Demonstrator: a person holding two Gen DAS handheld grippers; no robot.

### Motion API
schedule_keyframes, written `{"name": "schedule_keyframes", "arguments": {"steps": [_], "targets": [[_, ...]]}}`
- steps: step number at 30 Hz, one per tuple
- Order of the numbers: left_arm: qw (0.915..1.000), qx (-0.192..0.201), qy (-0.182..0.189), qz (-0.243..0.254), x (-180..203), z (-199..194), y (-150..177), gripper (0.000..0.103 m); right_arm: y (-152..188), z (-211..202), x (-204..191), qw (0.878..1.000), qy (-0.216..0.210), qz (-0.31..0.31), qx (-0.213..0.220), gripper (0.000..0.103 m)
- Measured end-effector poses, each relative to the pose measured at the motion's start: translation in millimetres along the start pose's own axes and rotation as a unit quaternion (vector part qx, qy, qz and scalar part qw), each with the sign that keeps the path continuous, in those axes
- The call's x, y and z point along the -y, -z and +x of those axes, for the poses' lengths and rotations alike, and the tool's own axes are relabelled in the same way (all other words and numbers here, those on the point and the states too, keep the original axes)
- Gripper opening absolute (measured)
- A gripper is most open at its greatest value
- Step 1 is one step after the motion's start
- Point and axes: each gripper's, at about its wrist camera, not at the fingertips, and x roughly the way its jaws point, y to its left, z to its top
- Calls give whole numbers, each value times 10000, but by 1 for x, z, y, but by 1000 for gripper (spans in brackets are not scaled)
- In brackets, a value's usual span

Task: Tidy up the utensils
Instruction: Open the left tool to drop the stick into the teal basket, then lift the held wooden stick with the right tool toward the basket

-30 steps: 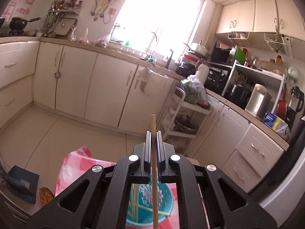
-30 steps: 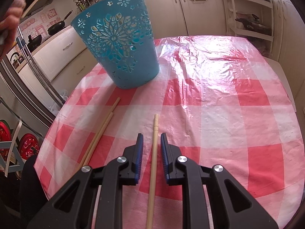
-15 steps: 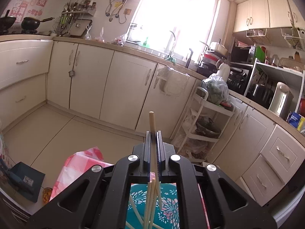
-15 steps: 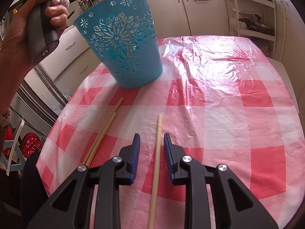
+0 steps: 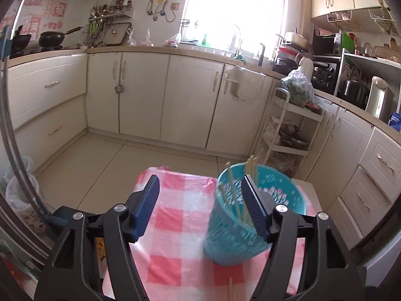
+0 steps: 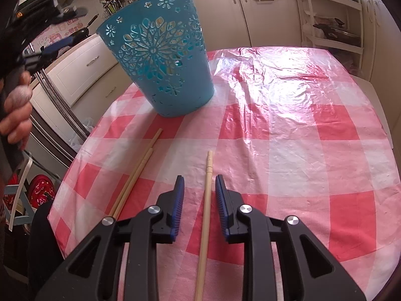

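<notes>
Left wrist view: left hand-held gripper point(image 5: 200, 190) spread wide, nothing between the pads, hanging above the bench point(image 5: 175, 258) w/ its red-and-white check cloth. Blue basket point(image 5: 240, 228) sits ahead and to the right, partly behind the right-side finger; several chopsticks point(image 5: 233, 193) stand inside, tips poking over the rim. One more chopstick end point(image 5: 230, 289) lies on the cloth below the basket, near the frame's bottom edge.

Right wrist view: right hand-held gripper point(image 6: 199, 183) part-open, low over the bench point(image 6: 313, 150). A single chopstick point(image 6: 205, 213) lies lengthwise between the pads, not pinched, gaps both sides. Two more chopsticks point(image 6: 137, 170) lie side by side on the cloth to the left. Basket point(image 6: 163, 57) upright ahead-left, well beyond the chopstick tips.
</notes>
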Motion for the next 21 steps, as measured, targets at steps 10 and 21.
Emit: {"name": "schedule_keyframes", "arguments": {"steps": [10,21], "targets": [[9903,-1279,-443,305,-32,7,119,81,1,0,-5,9998,168,-128,3,26],[9876,-1518,-141,365,-19,20,138,89,1,0,-12,9982,535,-252,-7,26]]}}
